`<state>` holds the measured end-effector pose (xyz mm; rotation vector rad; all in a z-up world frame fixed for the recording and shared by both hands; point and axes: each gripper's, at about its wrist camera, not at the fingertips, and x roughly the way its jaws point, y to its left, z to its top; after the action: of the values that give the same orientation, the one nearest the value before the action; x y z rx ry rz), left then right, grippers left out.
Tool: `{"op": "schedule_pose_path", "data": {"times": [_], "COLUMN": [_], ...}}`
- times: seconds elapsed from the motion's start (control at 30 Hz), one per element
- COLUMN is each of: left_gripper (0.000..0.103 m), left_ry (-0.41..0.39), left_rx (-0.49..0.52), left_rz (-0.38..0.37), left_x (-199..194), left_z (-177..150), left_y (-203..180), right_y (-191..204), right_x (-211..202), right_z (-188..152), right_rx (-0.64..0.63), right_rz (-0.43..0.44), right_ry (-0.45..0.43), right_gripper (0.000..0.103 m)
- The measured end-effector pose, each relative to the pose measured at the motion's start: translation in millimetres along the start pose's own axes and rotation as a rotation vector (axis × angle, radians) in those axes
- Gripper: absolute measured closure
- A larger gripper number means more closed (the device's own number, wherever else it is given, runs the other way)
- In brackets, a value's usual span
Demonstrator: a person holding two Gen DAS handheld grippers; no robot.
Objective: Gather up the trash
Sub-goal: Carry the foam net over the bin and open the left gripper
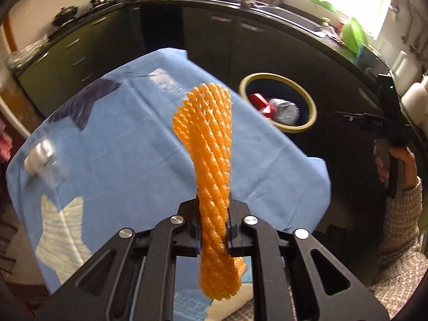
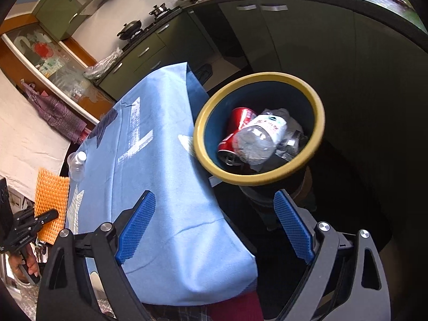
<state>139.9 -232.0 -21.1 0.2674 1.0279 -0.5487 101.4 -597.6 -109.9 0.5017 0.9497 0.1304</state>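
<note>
Your left gripper (image 1: 214, 227) was clamped on the orange foam fruit net (image 1: 211, 144) above the blue-clothed bench (image 1: 120, 139), your right gripper (image 2: 214, 230) stood empty and spread; you should have cleared the yellow-rimmed bin (image 2: 318, 112) rim before releasing.

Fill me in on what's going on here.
A person is clearing trash with two handheld grippers. The left gripper is clamped on an orange foam net, held above the blue tablecloth. The right gripper is open and empty near the yellow-rimmed bin, which holds a red can and crushed bottle. A small bottle remains on the table.
</note>
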Motion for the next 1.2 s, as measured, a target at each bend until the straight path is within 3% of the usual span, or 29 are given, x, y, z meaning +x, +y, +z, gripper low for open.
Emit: {"op": "schedule_pose_path", "data": {"times": [0.13,0.27,0.43,0.63,0.73,0.77,0.97,1.07,1.2], "left_gripper": [0.09,0.086,0.086,0.085,0.074,0.063,0.051,0.049,0.037], "left_ry": [0.014,0.116,0.156,0.244,0.259,0.256,0.225,0.182,0.064], "left_rx": [0.102,0.134,0.221,0.239,0.239,0.24,0.249,0.227,0.193], "left_rz": [-0.098,-0.201,-0.114,-0.042,-0.033,-0.029,-0.034,-0.088,-0.175], "left_x": [35.3,97.8,178.1,259.1,283.1,286.5,274.2,245.7,186.5], "left_z": [65.9,130.7,188.4,220.0,228.3,230.5,230.8,225.7,201.9], "left_y": [-53.5,-93.9,-129.4,-148.7,-154.8,-156.1,-156.6,-147.1,-123.5], "right_y": [-37.5,-72.6,-112.7,-151.4,-159.2,-160.9,-162.0,-161.6,-150.6], "right_x": [-14.7,-22.2,-27.6,-21.1,-13.0,-10.3,-4.9,-5.7,-7.7], "right_z": [-16.6,-36.0,-55.4,-66.0,-68.0,-68.4,-69.5,-70.4,-70.5], "right_rx": [0.07,0.138,0.221,0.301,0.314,0.315,0.312,0.312,0.292], "right_rz": [-0.014,-0.019,-0.024,-0.021,-0.01,-0.005,0.007,0.009,0.019], "right_ry": [-0.015,-0.015,-0.012,0.005,0.022,0.027,0.042,0.037,0.033], "right_gripper": [0.014,0.014,0.014,0.014,0.014,0.013,0.013,0.013,0.013]}}
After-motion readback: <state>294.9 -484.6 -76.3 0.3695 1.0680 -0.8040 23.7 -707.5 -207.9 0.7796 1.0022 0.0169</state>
